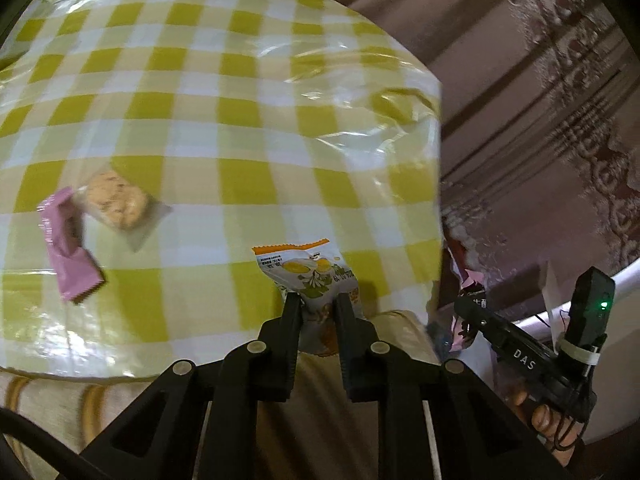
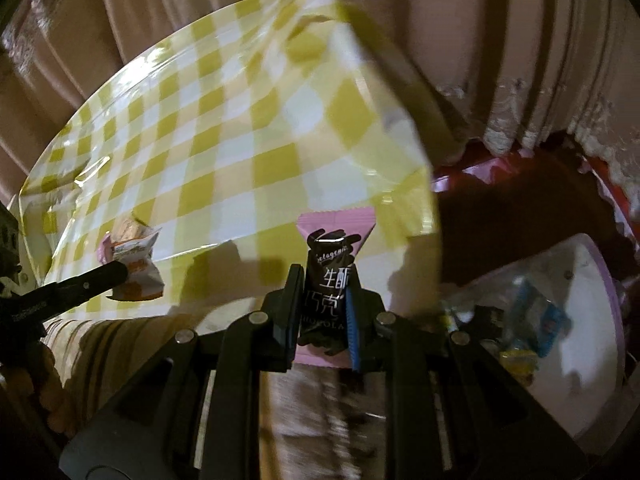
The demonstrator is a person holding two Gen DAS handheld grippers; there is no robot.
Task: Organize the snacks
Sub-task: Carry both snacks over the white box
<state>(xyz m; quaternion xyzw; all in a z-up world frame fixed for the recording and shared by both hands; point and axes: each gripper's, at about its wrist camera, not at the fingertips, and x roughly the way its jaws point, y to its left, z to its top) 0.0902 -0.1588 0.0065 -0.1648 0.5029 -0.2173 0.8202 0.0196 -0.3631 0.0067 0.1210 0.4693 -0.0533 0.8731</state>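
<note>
Wafer bar left of cookie pack — touching, on table.

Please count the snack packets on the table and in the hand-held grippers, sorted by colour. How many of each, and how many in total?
Pink packets: 2, one on the table, one in the right hand-held gripper
Orange-and-white packets: 1, in the left hand-held gripper
Clear biscuit packets: 1, on the table
Total: 4

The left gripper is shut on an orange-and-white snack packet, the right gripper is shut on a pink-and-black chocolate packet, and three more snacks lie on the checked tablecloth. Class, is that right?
Not quite: only two snacks lie on the checked tablecloth, a pink packet and a clear-wrapped biscuit, as the left wrist view shows. The rest stands: the left gripper is shut on the orange-and-white snack packet, the right gripper on the pink-and-black chocolate packet.
</note>
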